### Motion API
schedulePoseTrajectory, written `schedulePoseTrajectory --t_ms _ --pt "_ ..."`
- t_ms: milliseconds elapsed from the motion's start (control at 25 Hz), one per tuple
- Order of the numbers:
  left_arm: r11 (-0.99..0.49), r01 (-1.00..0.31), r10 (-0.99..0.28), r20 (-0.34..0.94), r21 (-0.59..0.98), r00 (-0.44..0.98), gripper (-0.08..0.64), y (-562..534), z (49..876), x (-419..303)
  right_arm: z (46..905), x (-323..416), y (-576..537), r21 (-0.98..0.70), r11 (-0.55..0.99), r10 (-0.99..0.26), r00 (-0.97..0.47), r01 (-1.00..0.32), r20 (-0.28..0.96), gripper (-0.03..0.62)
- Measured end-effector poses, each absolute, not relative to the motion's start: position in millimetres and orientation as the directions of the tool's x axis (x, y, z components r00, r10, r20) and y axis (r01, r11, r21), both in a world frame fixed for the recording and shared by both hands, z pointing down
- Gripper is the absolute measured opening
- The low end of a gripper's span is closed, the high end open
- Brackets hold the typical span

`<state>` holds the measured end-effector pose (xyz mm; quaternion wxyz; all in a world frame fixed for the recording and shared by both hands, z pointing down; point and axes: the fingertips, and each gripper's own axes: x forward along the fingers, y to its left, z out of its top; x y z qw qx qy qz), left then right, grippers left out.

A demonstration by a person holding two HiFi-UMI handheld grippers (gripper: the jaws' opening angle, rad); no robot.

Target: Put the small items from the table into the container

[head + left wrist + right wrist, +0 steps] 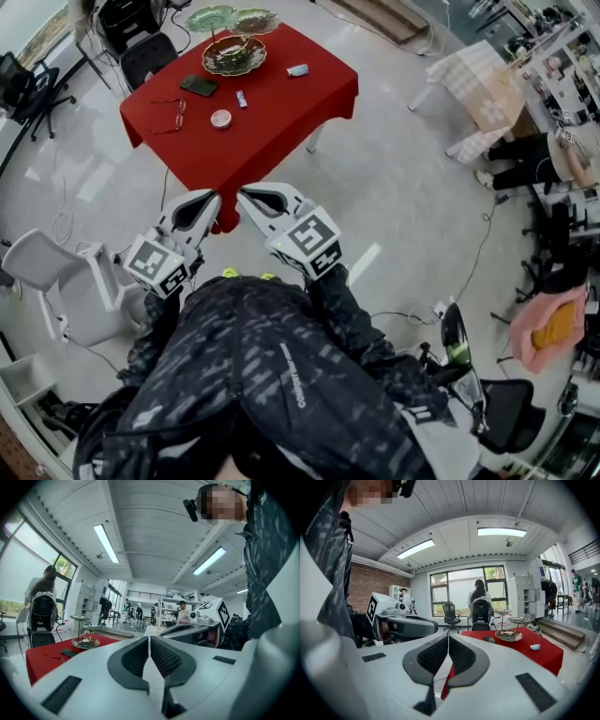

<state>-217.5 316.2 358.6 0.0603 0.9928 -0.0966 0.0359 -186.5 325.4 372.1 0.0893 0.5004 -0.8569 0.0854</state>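
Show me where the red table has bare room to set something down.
The widest bare patch on the red table is its near-right half, bordered by the round tin, the small packet and the table's near edges. The far-left side is crowded: the tiered dish stand, phone, glasses and a small tube sit close together there.

On the red table [281, 112], the little bluish item [242, 98] is too small to identify.

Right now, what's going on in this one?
A person stands back from the red-clothed table, holding the left tongs and right tongs shut and empty in front of them. Nothing is picked up yet: the dark phone, small round tin and glasses lie on the cloth near the tiered metal dish stand.
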Motion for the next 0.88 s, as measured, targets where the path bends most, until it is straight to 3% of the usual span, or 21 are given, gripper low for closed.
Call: schedulePoseTrajectory --t_ms 880 --pt "-0.965 -0.234 -0.222 0.11 0.119 0.969 0.021 333 377 -202 400 -169 347 -0.052 0.519 -0.805 -0.509 -0.853 0.305 0.017"
